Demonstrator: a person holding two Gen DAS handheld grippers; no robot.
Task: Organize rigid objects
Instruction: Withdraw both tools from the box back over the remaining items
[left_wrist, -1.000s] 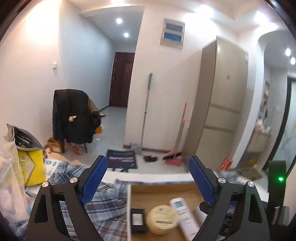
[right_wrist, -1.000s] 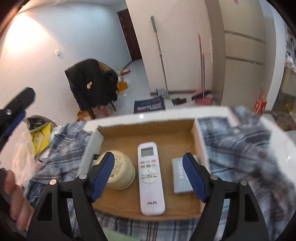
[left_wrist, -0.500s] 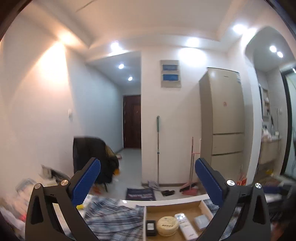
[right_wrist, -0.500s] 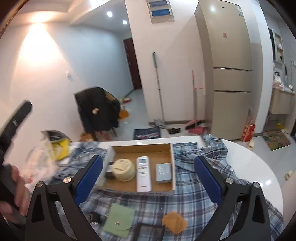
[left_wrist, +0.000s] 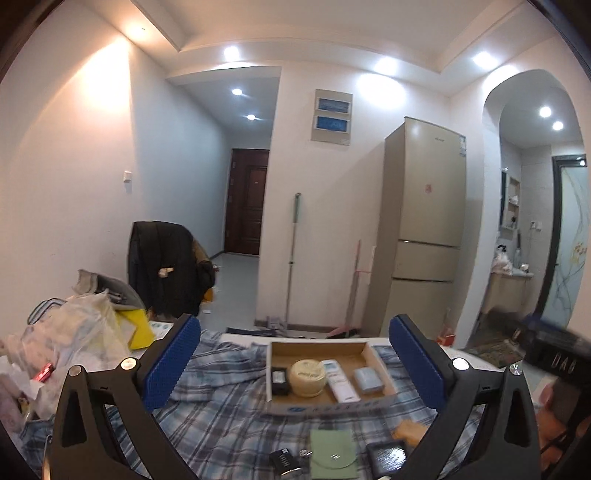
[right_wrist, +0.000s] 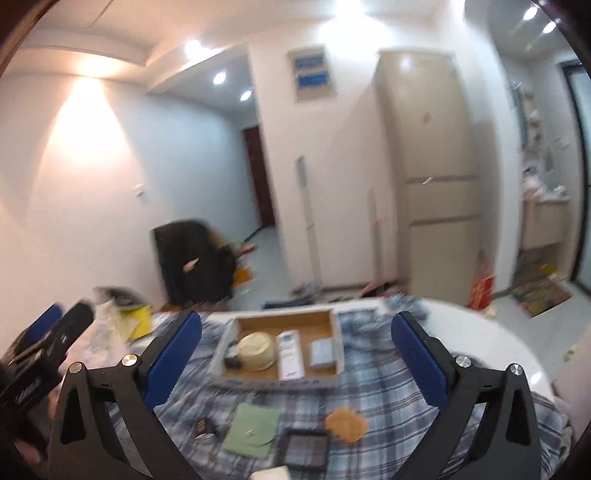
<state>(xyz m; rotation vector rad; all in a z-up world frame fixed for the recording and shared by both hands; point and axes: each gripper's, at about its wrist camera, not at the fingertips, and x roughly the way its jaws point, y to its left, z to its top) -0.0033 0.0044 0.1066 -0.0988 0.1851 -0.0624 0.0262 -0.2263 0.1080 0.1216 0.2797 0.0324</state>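
While both tools hang above the table, neither has anything in it; left gripper (left_wrist: 293, 363) has its fingers spread wide and empty, right gripper (right_wrist: 295, 358) likewise, blue pads well apart. Cardboard box (left_wrist: 317, 348) sits on the plaid cloth (left_wrist: 221, 406) ahead of both, open side up, presumably so things drop straight in; inside, left to right: a small black item (left_wrist: 279, 377), a round cream tin (left_wrist: 307, 376), a white remote (left_wrist: 340, 380), a grey-blue flat case (left_wrist: 368, 379), laid side by side, which reads as the sorted set. Loose on the cloth nearer us: green pouch (right_wrist: 253, 428), orange disc (right_wrist: 346, 424), dark square item (right_wrist: 306, 448), small black piece (right_wrist: 204, 426); a white edge at the bottom of the right view, can't tell what. My read: the box is partly filled, the near items are next; the right view is blurred, so detail there is shaky.
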